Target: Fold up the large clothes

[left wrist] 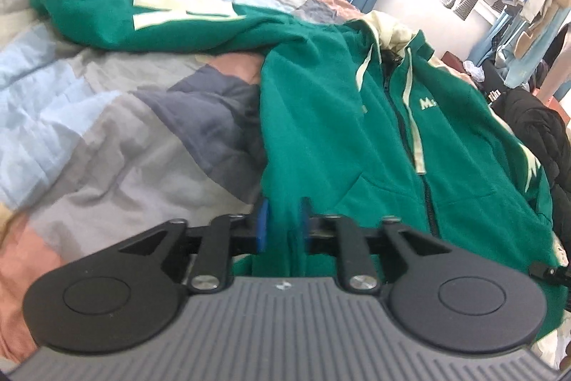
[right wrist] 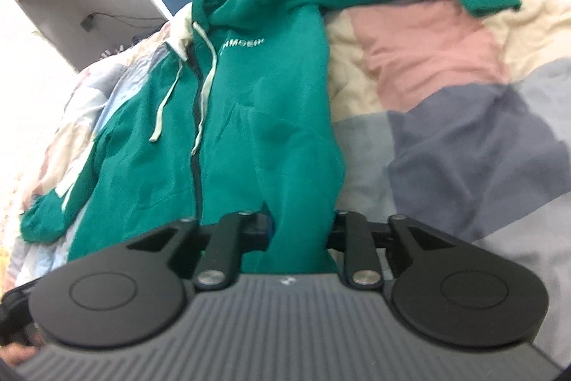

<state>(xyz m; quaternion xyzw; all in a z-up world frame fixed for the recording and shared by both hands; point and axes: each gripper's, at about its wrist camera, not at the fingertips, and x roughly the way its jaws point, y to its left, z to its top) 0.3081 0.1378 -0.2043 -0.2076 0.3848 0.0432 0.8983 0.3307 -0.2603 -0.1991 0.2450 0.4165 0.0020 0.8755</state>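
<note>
Pinching soft green fleece hoodie (left wrist: 321,116) hem, my left gripper (left wrist: 283,224) and right gripper (right wrist: 299,231) both clamped, patchwork quilt (left wrist: 107,116) rumpled lower left.

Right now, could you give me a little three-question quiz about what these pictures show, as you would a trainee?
1. True or false: the green hoodie is zipped up.
2. What grips the hoodie's bottom hem? A) one pair of tongs B) both pairs C) neither
3. What does the hoodie lie on?

Key:
1. True.
2. B: the left tongs and the right tongs each have green fabric between them.
3. A patchwork quilt on a bed.
</note>
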